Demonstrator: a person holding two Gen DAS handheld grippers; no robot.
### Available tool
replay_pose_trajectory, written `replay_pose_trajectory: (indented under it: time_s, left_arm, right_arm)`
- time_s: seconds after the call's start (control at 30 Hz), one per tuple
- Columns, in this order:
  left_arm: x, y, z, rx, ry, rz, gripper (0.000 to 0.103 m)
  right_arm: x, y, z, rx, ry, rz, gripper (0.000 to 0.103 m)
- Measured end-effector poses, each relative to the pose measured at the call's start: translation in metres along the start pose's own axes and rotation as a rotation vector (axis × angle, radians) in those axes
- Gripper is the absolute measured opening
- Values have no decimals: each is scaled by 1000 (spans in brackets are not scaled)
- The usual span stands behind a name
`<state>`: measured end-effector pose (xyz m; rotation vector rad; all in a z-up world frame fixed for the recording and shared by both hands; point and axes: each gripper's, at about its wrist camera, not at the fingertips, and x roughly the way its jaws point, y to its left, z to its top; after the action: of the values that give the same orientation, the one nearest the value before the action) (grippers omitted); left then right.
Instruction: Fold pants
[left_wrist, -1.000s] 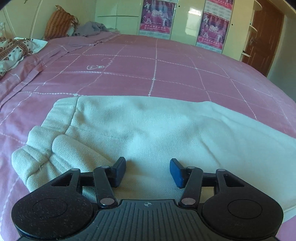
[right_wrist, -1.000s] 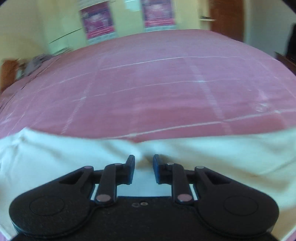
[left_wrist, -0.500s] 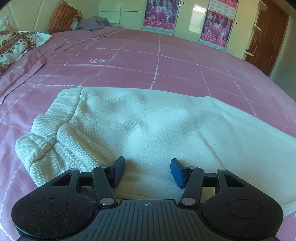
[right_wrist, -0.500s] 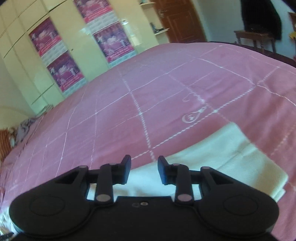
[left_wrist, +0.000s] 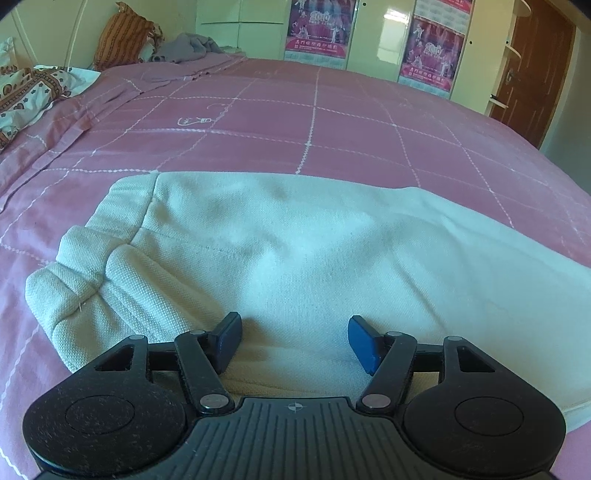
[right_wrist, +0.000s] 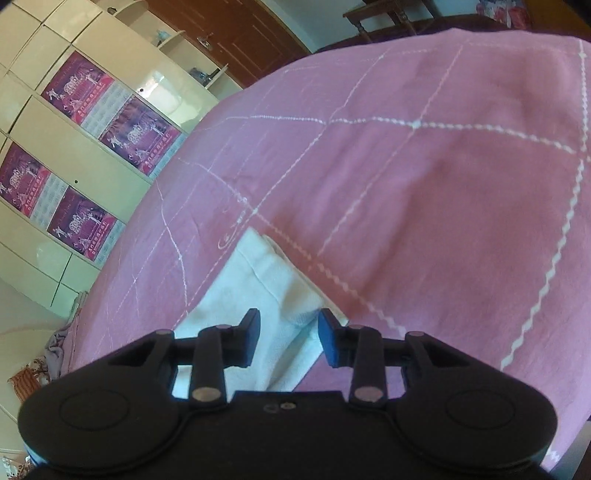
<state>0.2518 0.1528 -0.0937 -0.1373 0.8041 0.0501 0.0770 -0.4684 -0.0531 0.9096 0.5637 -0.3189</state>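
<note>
Cream white pants (left_wrist: 295, 251) lie flat across the pink bedspread (left_wrist: 314, 122), with the ribbed waistband (left_wrist: 92, 280) bunched at the left. My left gripper (left_wrist: 293, 341) is open and empty just above the near edge of the pants by the waist. In the right wrist view the leg end of the pants (right_wrist: 273, 288) with its hem lies on the bedspread (right_wrist: 443, 184). My right gripper (right_wrist: 290, 338) is open and empty, with the jaws either side of the hem corner.
Pillows (left_wrist: 125, 35) and a grey garment (left_wrist: 188, 48) lie at the head of the bed, with a patterned blanket (left_wrist: 26, 96) at the left. Cream wardrobes with purple posters (left_wrist: 317, 29) line the far wall. A brown door (left_wrist: 532, 62) stands at the right.
My right gripper has swung right along the pants to the leg hem and tilted, and its jaws have opened wider. My left gripper has risen slightly and stayed open.
</note>
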Motion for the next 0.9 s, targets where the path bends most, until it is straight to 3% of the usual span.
replay_pose_trajectory:
  time_s: [0.03,0.07,0.1,0.13,0.2,0.3,0.37,0.43,0.6,0.7,0.83,0.9]
  left_arm:
    - [0,0,0,3,0,0,64]
    - [0,0,-1,4,0,1,64]
    - [0,0,0,4,1,0,64]
    - [0,0,-1,4,1,0,64]
    - [-1,1,-1,1,3,-2,64]
    - [-3,1,-4,11,-3,-5,64]
    - [-4,2,-6,11,-11,-10,64]
    - [-5,3,-6,14,-11,-13,64]
    - [-12,5,-5,10,-17,-7,64]
    - [-19,7,-9,11,-21,-5,64]
    - [-25,10,-14,26,-22,-5,64]
    - [-23,11,-15,16,-20,-5,64]
  right_arm:
    - [4,3,-3,-5,2,10,28]
    - [9,6,-4,-14,11,20,9]
    - [15,13,-5,-34,35,36,5]
    - [17,23,-6,-74,35,39,5]
    - [1,48,-6,-169,-56,92,4]
    - [-24,54,-6,-164,-179,195,4]
    - [-10,41,-7,-157,-134,100,4]
    - [20,21,-9,-118,14,-31,4]
    - [13,15,-16,-78,-31,15,5]
    - [13,6,-15,-32,-11,2,10]
    - [-8,-5,-23,32,-46,33,38]
    - [-1,-9,-26,43,-12,22,41]
